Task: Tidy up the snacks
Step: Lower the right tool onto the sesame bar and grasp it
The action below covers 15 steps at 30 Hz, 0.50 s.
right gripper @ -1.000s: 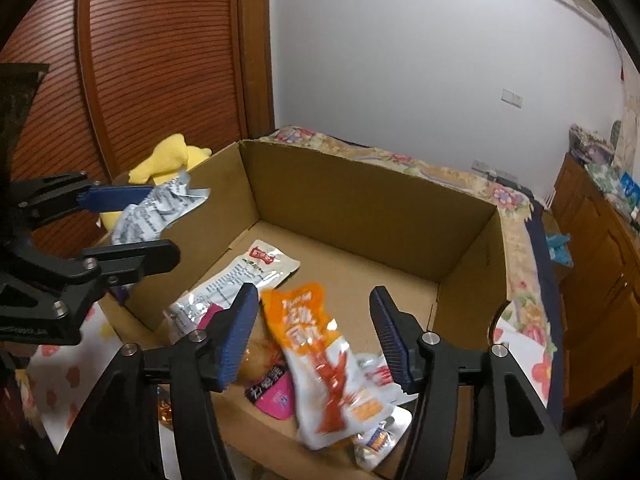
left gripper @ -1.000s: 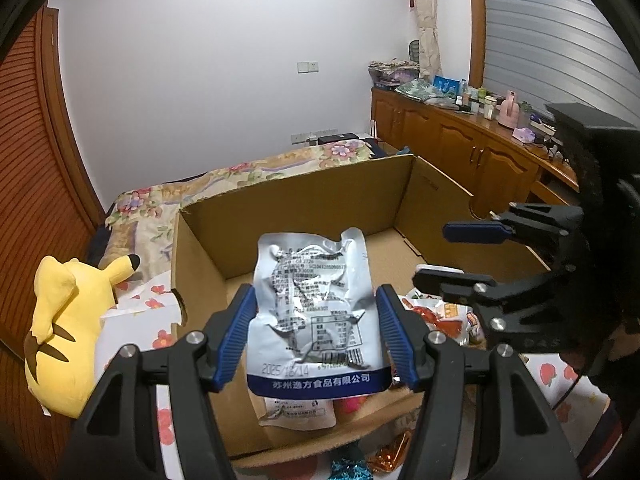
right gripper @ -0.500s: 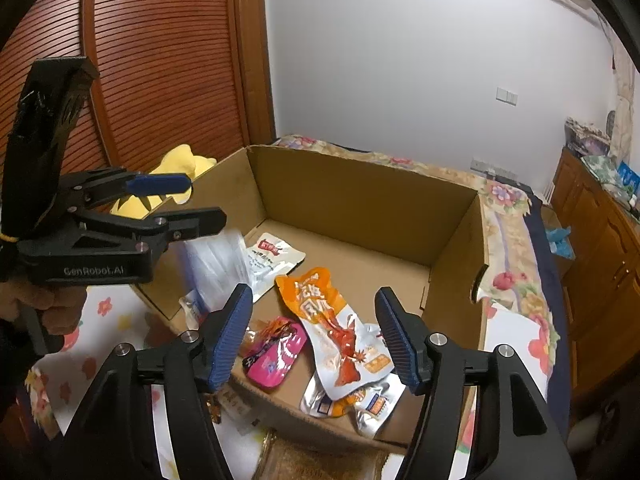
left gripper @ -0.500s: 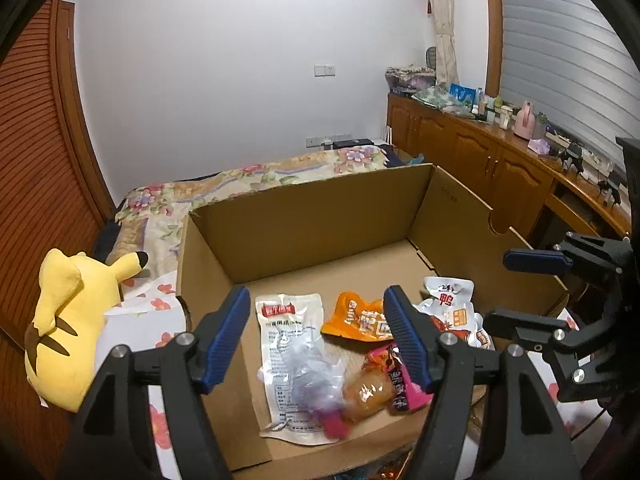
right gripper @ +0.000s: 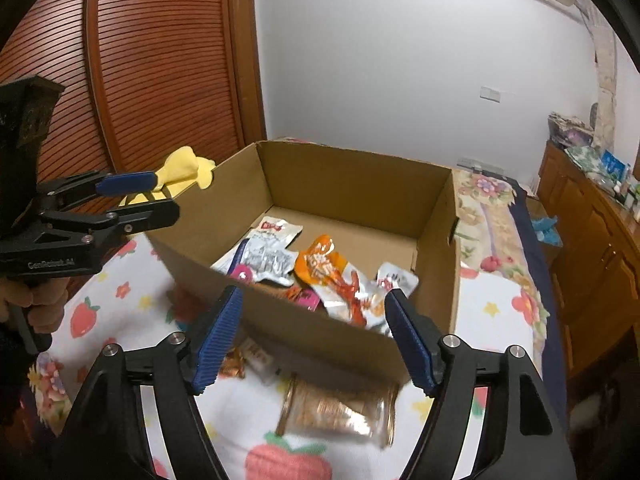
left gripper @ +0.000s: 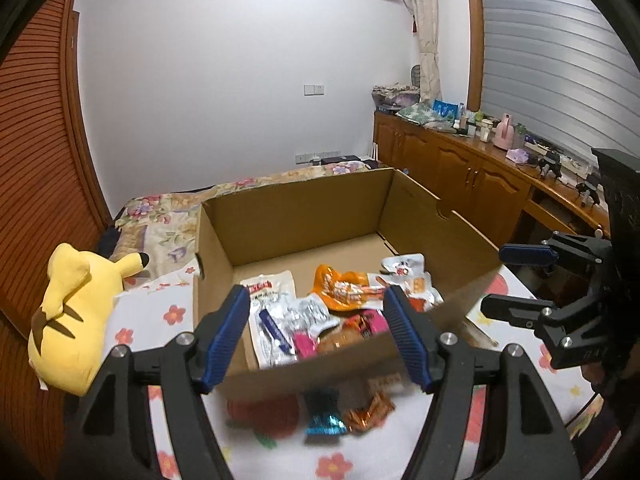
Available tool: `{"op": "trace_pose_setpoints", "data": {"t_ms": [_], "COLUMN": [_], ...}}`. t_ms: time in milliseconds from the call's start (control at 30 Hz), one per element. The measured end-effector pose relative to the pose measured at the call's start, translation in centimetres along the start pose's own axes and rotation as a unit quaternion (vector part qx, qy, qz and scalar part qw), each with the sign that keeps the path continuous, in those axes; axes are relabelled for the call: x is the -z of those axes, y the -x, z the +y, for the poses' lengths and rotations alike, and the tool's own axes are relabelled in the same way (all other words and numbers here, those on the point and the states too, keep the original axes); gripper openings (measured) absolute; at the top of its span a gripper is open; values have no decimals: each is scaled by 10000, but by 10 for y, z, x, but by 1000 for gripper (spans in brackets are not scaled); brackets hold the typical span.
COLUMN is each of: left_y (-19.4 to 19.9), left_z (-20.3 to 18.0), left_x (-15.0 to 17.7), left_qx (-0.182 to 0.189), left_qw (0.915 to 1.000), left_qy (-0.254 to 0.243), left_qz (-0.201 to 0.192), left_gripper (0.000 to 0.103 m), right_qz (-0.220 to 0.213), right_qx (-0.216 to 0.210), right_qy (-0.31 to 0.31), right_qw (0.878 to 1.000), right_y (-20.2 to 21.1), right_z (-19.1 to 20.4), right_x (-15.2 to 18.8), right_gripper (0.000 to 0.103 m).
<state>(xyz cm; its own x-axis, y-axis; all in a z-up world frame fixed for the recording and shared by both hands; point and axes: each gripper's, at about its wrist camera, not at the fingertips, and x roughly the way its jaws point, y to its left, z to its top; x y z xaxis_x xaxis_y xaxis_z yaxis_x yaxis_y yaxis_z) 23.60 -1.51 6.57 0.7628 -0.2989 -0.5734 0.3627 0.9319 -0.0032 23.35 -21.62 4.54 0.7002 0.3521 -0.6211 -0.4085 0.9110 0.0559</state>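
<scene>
An open cardboard box (left gripper: 304, 208) stands on a fruit-print sheet. Inside lie a silver pouch (left gripper: 292, 316), an orange pouch (left gripper: 340, 288), a pink packet (left gripper: 304, 344) and a white pouch (left gripper: 404, 268). My left gripper (left gripper: 314, 320) is open and empty, held back in front of the box's near wall. My right gripper (right gripper: 314, 320) is also in front of that wall; its jaws are opening with nothing between them. On the sheet below lie a blue candy (left gripper: 324, 420), an orange candy (left gripper: 368, 412) and a clear pack of brown snacks (right gripper: 336, 412).
A yellow plush toy (left gripper: 72, 312) lies left of the box. A wooden cabinet (left gripper: 460, 172) with clutter on top runs along the right. A ribbed wooden door (right gripper: 160, 80) is at the left. A hand (right gripper: 32, 304) holds the left gripper's handle.
The silver pouch has left my left gripper and the orange pouch my right; both now lie in the box. Both grippers have pulled back from the box and opened wider.
</scene>
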Motion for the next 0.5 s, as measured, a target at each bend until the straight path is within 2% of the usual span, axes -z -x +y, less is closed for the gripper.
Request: {"op": "trace_pose_setpoints", "data": {"t_ms": [167, 500], "left_y": [24, 52], "left_z": [-4, -4], "left_x": [21, 61], "left_qx": [-85, -54], "left_qw": [10000, 9999], "left_qy": [-29, 127], "left_qz": [-23, 7], "left_gripper": [70, 70], "right_qz": [-77, 12], "right_qx": [-220, 115], "right_qy": [-289, -382], "right_qw": [9993, 9992], "right_y": [24, 46], "right_z": [7, 16], "right_x": [18, 45], "right_gripper": [85, 85]}}
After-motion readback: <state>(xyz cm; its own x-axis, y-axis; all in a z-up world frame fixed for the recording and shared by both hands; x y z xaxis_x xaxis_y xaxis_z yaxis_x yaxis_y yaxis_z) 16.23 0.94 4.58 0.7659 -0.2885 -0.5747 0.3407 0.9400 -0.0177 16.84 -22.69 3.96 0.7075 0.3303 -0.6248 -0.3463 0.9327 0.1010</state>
